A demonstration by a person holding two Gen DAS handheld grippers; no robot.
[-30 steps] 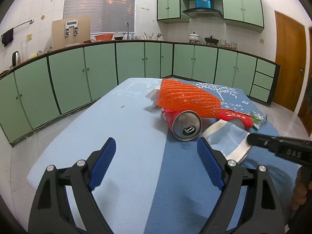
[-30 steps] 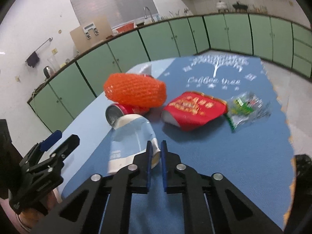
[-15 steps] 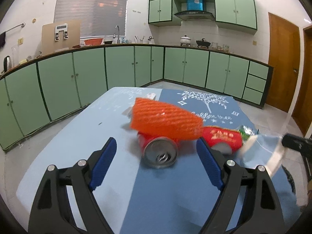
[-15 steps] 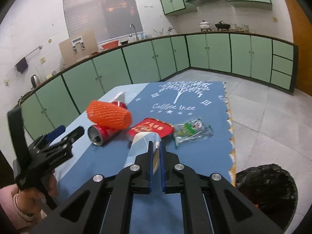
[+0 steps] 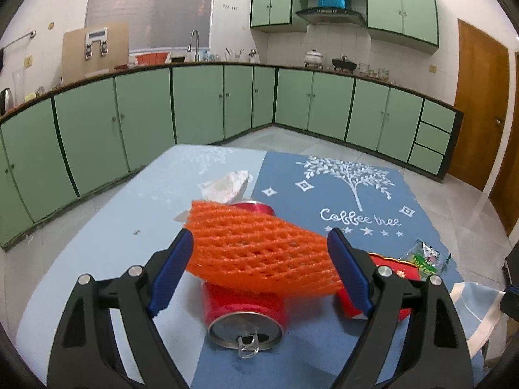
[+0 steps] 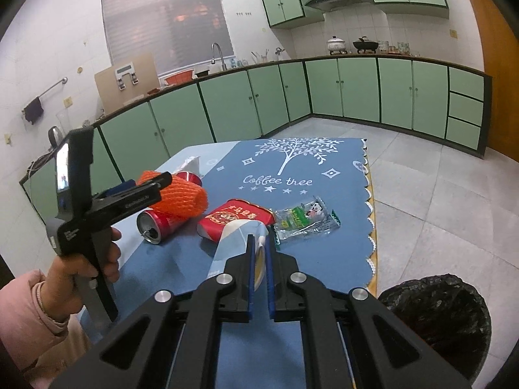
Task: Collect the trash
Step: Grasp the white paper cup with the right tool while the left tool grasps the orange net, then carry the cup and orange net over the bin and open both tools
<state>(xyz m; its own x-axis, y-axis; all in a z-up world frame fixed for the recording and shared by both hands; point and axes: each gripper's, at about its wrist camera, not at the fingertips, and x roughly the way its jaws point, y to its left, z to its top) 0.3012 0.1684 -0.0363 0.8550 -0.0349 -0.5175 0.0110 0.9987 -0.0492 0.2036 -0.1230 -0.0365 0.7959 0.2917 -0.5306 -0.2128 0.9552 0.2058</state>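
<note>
My left gripper (image 5: pixel 259 265) is open, its blue pads either side of an orange foam net (image 5: pixel 259 256) that lies on a red soda can (image 5: pixel 245 314). Both also show in the right wrist view: the net (image 6: pixel 181 194) and the can (image 6: pixel 159 225). My right gripper (image 6: pixel 258 259) is shut on a flattened blue-and-white paper cup (image 6: pixel 240 243), held above the table; the cup also shows in the left wrist view (image 5: pixel 476 311). A red packet (image 6: pixel 235 220), a clear green wrapper (image 6: pixel 305 223) and a crumpled white tissue (image 5: pixel 227 186) lie on the blue tablecloth (image 6: pixel 292 178).
A bin lined with a black bag (image 6: pixel 434 317) stands on the floor by the table's right front corner. Green kitchen cabinets (image 5: pixel 194 103) run along the far walls. A wooden door (image 5: pixel 480 107) is at the right.
My left gripper has moved forward until its pads flank the orange net. My right gripper has lifted the cup off the table and drawn it back towards the bin side.
</note>
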